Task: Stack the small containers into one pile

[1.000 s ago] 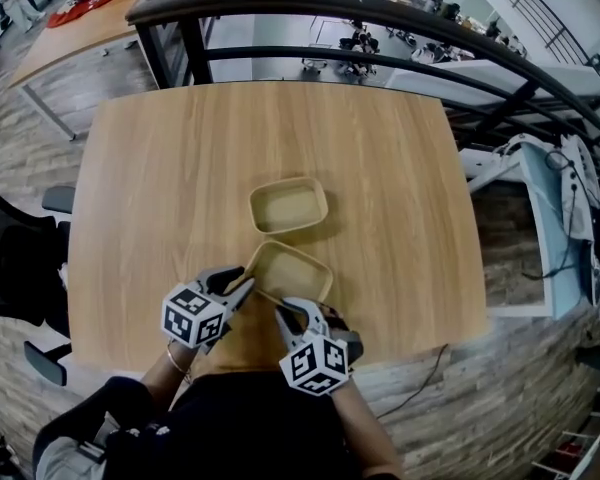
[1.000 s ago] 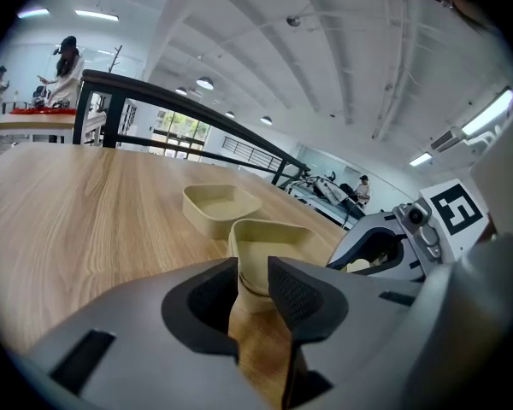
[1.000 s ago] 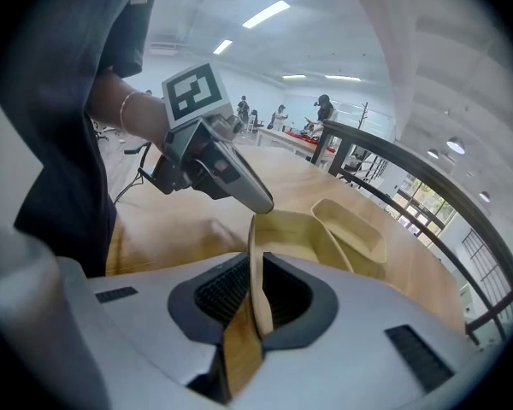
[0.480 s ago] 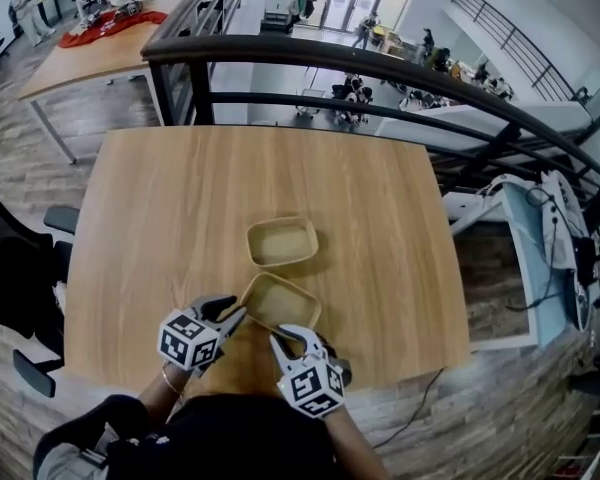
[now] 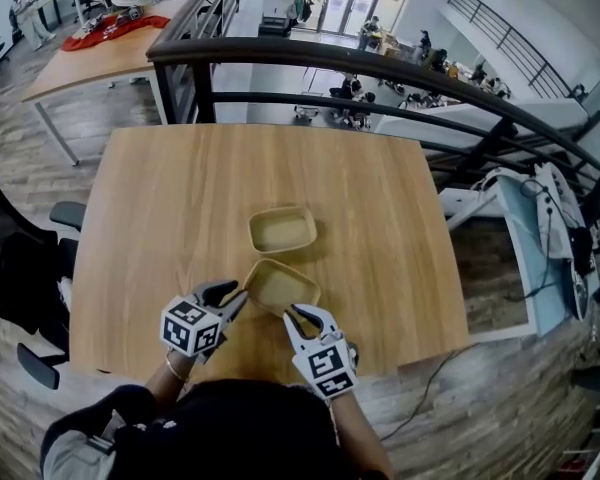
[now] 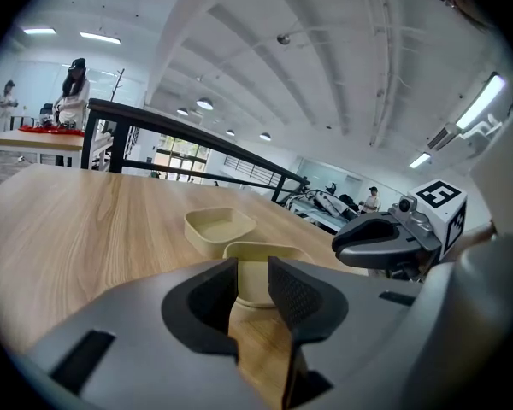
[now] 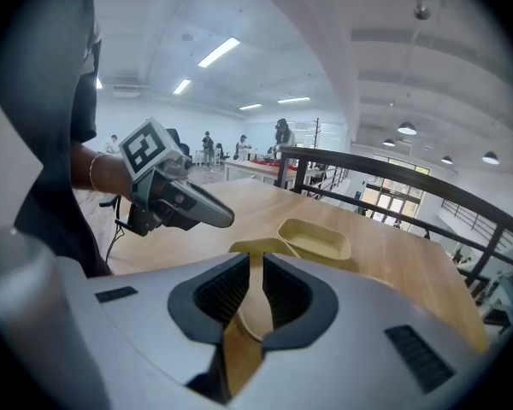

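Two small beige containers are on the wooden table (image 5: 160,198). The far container (image 5: 282,229) (image 6: 220,226) (image 7: 315,237) rests flat on the wood. The near container (image 5: 280,286) (image 6: 265,250) (image 7: 255,248) hangs a little above the table, held from both sides. My left gripper (image 5: 238,298) (image 6: 253,267) is shut on its left corner wall, which fills the gap between the pads. My right gripper (image 5: 298,315) (image 7: 256,272) is shut on the thin rim at its near right side. Each gripper view also shows the other hand's gripper: the right gripper (image 6: 385,237) and the left gripper (image 7: 188,205).
A black railing (image 5: 330,63) runs behind the table's far edge. A black office chair (image 5: 20,268) stands at the left. Another table with red items (image 5: 90,38) is at the back left. A cable (image 5: 430,368) lies on the floor at the right.
Both grippers have risen with the near container between them, and it now sits closer to the far container. The right gripper has rolled a little. The far container has not moved.
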`<state>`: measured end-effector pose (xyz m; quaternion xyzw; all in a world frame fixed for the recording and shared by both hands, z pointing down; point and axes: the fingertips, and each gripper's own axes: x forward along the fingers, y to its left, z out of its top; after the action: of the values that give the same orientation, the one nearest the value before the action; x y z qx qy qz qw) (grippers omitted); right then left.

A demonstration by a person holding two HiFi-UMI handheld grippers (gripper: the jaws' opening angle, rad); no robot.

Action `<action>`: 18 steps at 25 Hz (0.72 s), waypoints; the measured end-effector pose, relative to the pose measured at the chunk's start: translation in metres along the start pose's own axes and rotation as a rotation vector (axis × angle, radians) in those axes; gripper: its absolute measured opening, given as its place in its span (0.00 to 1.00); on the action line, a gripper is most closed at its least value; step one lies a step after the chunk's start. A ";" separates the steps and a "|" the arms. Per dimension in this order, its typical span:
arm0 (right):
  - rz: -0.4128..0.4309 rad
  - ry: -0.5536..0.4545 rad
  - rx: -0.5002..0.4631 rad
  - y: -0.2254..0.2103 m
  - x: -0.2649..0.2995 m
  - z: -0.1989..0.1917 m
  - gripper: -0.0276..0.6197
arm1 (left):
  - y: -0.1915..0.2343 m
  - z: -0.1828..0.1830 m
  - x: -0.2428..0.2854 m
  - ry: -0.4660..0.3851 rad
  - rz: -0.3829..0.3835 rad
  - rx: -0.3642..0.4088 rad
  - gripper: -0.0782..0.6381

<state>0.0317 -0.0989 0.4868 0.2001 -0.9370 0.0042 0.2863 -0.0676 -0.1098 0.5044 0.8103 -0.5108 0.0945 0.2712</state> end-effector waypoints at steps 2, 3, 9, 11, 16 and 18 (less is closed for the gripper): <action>-0.018 -0.023 0.035 -0.009 -0.007 0.002 0.10 | -0.003 0.004 0.000 -0.012 -0.003 0.005 0.25; -0.028 -0.031 0.040 -0.013 -0.011 0.004 0.10 | -0.004 0.006 0.000 -0.017 -0.002 0.011 0.25; -0.071 -0.060 0.053 -0.041 -0.021 0.010 0.10 | -0.001 0.029 0.001 -0.045 0.024 0.048 0.25; -0.075 -0.064 0.066 -0.049 -0.018 0.011 0.10 | 0.002 0.036 0.000 -0.060 0.031 0.047 0.25; -0.076 -0.082 0.096 -0.081 -0.008 0.020 0.10 | 0.013 0.052 0.005 -0.094 0.059 0.028 0.25; -0.076 -0.089 0.109 -0.093 -0.003 0.022 0.10 | 0.023 0.057 0.008 -0.102 0.083 0.016 0.25</action>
<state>0.0570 -0.1864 0.4567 0.2507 -0.9390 0.0354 0.2329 -0.0909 -0.1543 0.4679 0.7943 -0.5565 0.0681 0.2341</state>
